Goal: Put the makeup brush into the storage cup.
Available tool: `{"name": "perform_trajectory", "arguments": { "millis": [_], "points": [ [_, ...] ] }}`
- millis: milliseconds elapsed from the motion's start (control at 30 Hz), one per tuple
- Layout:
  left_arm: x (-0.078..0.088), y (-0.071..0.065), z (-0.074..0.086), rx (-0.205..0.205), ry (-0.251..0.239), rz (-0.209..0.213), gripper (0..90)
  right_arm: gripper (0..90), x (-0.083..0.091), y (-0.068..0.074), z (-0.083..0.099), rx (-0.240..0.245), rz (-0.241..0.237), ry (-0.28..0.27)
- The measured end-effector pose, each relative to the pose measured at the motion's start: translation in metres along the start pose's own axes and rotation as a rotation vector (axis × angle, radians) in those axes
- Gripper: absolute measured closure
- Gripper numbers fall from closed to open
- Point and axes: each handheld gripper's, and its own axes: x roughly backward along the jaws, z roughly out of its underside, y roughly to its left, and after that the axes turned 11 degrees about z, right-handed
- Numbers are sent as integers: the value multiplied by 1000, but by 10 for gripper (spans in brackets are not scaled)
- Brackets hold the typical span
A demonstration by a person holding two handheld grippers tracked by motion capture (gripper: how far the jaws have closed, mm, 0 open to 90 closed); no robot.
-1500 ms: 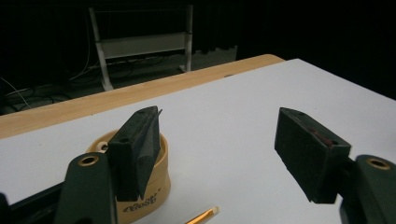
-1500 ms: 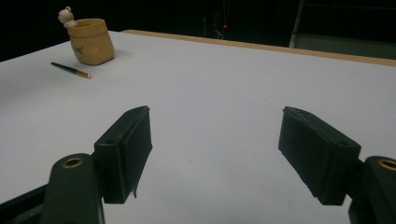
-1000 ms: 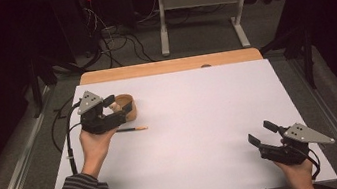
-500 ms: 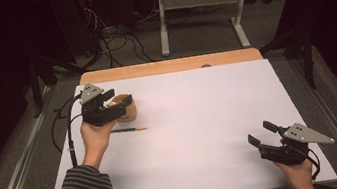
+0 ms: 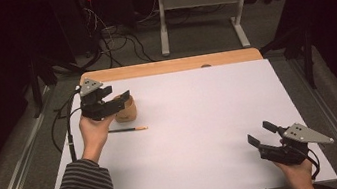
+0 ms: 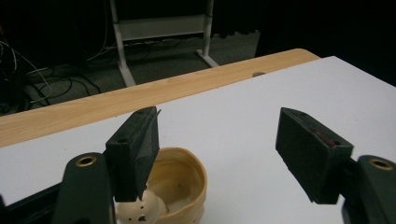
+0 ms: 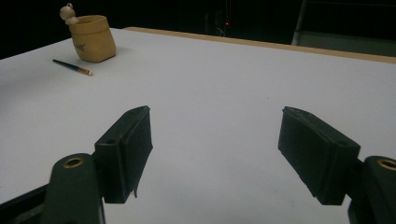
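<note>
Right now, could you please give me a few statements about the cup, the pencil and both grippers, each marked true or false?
1. The left gripper is open above the tan cup. True.
2. The pencil stands inside the cup. False: it lies flat on the white table beside the cup.
3. The right gripper holds the pencil. False: it is open and empty, far from it.
4. The cup stands upright. True.
5. The cup is full of pens. False: its inside looks empty.
</note>
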Motion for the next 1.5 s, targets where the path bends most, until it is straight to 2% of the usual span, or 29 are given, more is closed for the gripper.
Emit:
{"name": "perform_trajectory", "arguments": {
  "millis": [100,167,700,1167,1500],
  "points": [
    [-2,1,-2,-5,15,-11,309,277,0,0,0,-1,-1,0],
    [-4,1,-5,-23,46,-26,309,277,0,0,0,2,-1,-2],
    [-7,-1,-13,-82,187,-31,307,277,0,0,0,7,-5,-5],
    [-6,-2,-18,-90,260,-11,297,277,0,0,0,9,-6,-5],
    [-4,-4,-20,-109,314,-21,289,277,0,0,0,8,-6,-5]
  ]
}}
